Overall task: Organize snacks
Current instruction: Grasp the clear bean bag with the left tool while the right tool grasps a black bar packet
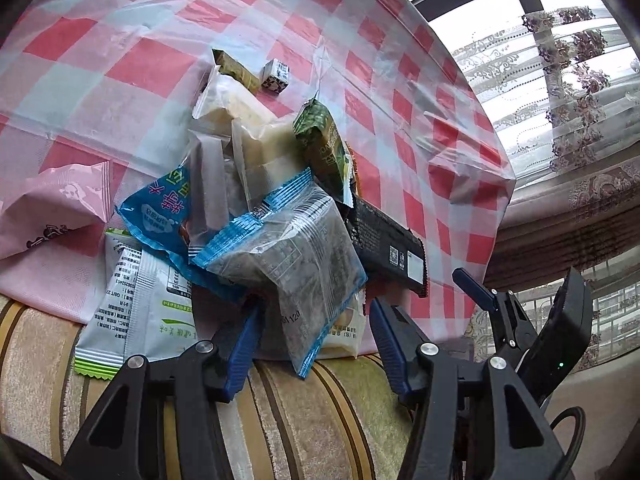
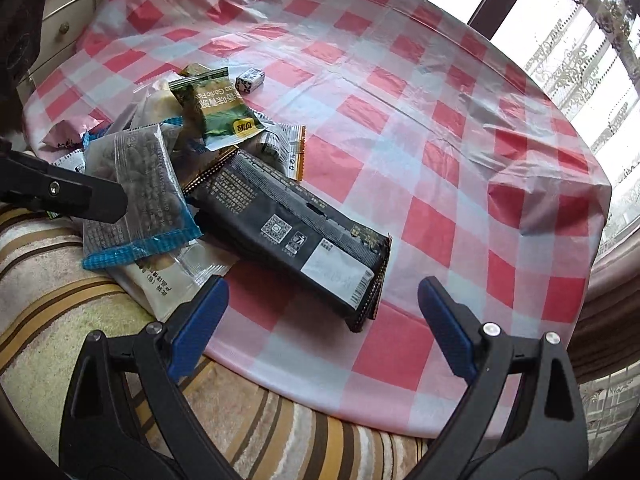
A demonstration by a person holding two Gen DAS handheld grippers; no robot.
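A heap of snack packets lies on a red-and-white checked cloth [image 1: 152,60]. My left gripper [image 1: 312,344] is open, its fingers either side of the lower edge of a clear blue-edged packet [image 1: 296,256], which also shows in the right wrist view [image 2: 140,188]. Beside it lie a long black packet [image 1: 384,248] [image 2: 296,232], a green packet [image 1: 324,148] [image 2: 216,112], a white-green packet [image 1: 132,312] and a pink packet [image 1: 52,208]. My right gripper [image 2: 324,320] is open and empty, just in front of the black packet's near end.
A small patterned box [image 1: 276,74] [image 2: 250,79] sits apart behind the heap. The cloth [image 2: 440,160] stretches out to the right. A striped fabric edge [image 1: 304,420] runs along the front. Drawers [image 2: 64,12] stand far left; curtained windows [image 1: 560,80] at right.
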